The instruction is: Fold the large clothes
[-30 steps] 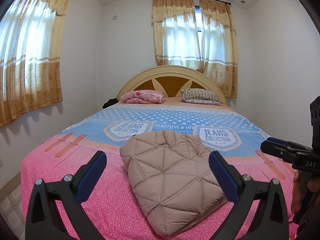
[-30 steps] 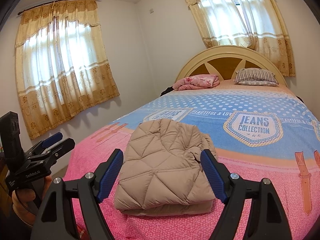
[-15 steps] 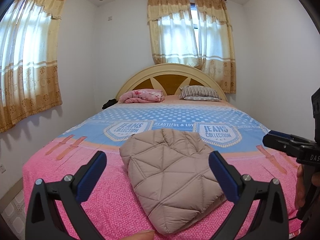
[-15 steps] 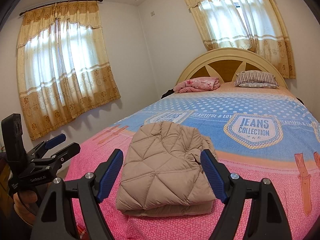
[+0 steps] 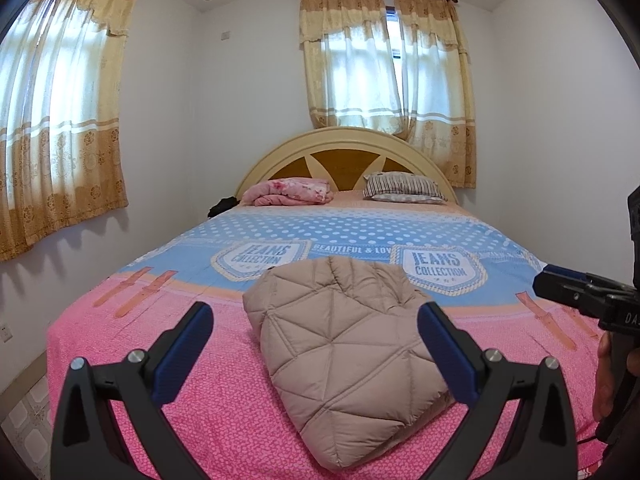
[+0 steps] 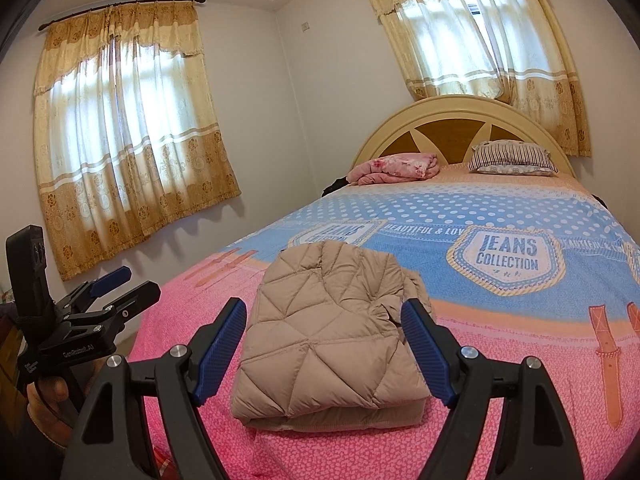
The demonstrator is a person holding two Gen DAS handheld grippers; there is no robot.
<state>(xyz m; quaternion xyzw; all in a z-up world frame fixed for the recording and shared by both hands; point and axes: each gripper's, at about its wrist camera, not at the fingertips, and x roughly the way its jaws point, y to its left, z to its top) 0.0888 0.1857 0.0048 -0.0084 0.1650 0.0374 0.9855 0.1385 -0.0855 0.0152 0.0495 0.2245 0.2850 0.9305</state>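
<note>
1. While both grippers are held back from the bed, nothing is gripped: the left gripper (image 5: 316,344) is spread wide with empty jaws, and the right gripper (image 6: 324,344) is likewise wide open and empty.
2. Between and beyond the blue ribbed pads (image 6: 222,346) the jacket (image 6: 332,340) is seen, untouched, lying on the pink near end of the bed (image 6: 500,420).
3. The folding is judged complete or nearly so; the step in hand appears to be a check of the bundle.
4. If tidying is wanted, the loose crumpled edge on the right side of the jacket should be tucked under, with the bundle pressed lightly from above so the fold is not sprung open.
5. Any pinch is best taken at a stitched seam, since puffy filling is likely to slip and rebound.
6. The jacket is beige, quilted in triangles, soft and thick, stacked in two layers as a rough rectangle.
7. The bedsheet is printed cotton-like cloth, speckled pink near, dotted blue farther off.
</note>
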